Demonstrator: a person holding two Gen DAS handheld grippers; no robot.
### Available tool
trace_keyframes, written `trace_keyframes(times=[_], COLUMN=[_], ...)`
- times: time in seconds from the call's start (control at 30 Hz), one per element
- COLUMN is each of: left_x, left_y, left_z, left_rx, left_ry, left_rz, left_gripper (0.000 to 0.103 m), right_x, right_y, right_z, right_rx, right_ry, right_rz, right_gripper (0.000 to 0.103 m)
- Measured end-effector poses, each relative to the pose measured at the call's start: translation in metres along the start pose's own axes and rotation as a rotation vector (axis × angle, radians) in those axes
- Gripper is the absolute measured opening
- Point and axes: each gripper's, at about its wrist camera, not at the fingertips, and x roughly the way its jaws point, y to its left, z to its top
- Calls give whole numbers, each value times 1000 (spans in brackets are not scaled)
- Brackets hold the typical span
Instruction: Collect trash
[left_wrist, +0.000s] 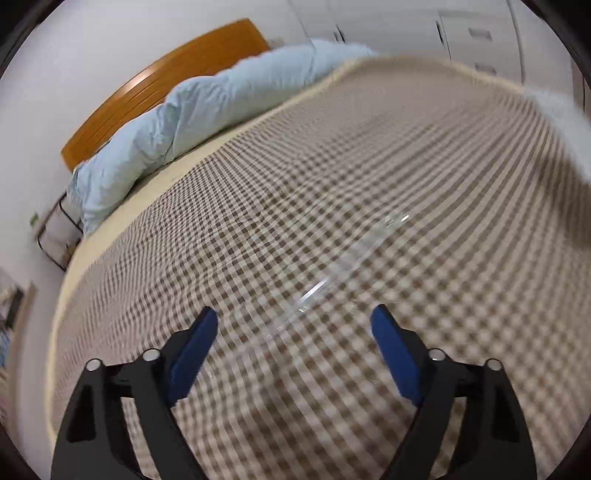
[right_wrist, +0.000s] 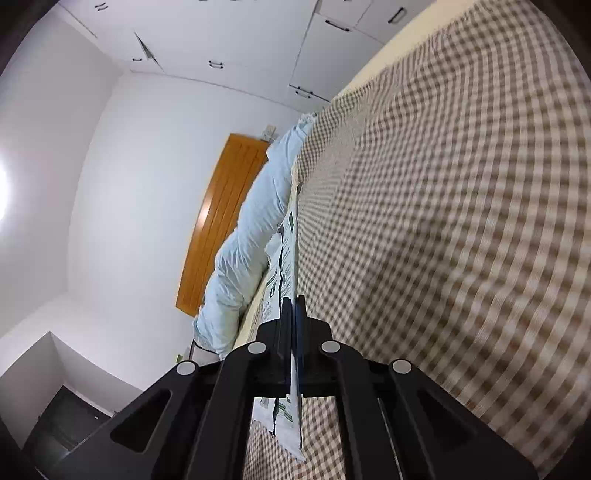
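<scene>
**Checked bed, one wrapper caught, one clear strip loose**

Brown-and-cream checked cloth covers the bed (left_wrist: 369, 177) across both of my wrist views. On my left gripper (left_wrist: 293, 319) the blue-padded fingers (left_wrist: 195, 350) stand wide apart with nothing between the pads; they hang over the bedspread, tilted down toward it. Just ahead of them lies a clear, see-through plastic strip (left_wrist: 332, 280), long and narrow, flat on the checked cloth and running diagonally away from the fingers. Motion blur smears it, so I cannot tell its exact edges.

My right gripper (right_wrist: 294, 301) has its fingers pressed together on a thin white wrapper with green and black print (right_wrist: 286, 243). The wrapper is seen edge-on, sticking out past the fingertips and also trailing back below them.

A pale blue crumpled duvet (left_wrist: 177, 122) is bunched along the far side of the bed against an orange wooden headboard (left_wrist: 159, 85). White wardrobe doors with dark handles (right_wrist: 332, 44) stand beyond.
</scene>
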Motion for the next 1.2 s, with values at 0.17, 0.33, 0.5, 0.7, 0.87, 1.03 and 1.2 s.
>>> trace_keyframes(times=[0.17,0.33,0.5,0.7,0.87,1.03,1.2], left_x=[38,52,57,35,0,-33,-77], left_y=[-1,9,15,-5,-5,-19,-38], left_z=[4,14,15,17,18,15,9], left_rx=[108,94,24,80,63,60,69], left_ry=[106,111,127,88,35,13,-34], left_rz=[-27,-82,-232,-149,-122,-129,-162], left_gripper=[74,74,28,13,3,3,3], right_x=[-10,-21,-28,-40,-37,-44,-56], right_y=[7,2,-4,-1,5,5,8], right_z=[12,18,22,20,19,18,19], right_rx=[-45,-60,-60,-65,-68,-49,-47], right_ry=[-35,-49,-44,-28,-21,-21,-25], right_rz=[-9,-26,-42,-27,-7,19,46], right_gripper=[2,2,2,2,2,2,2])
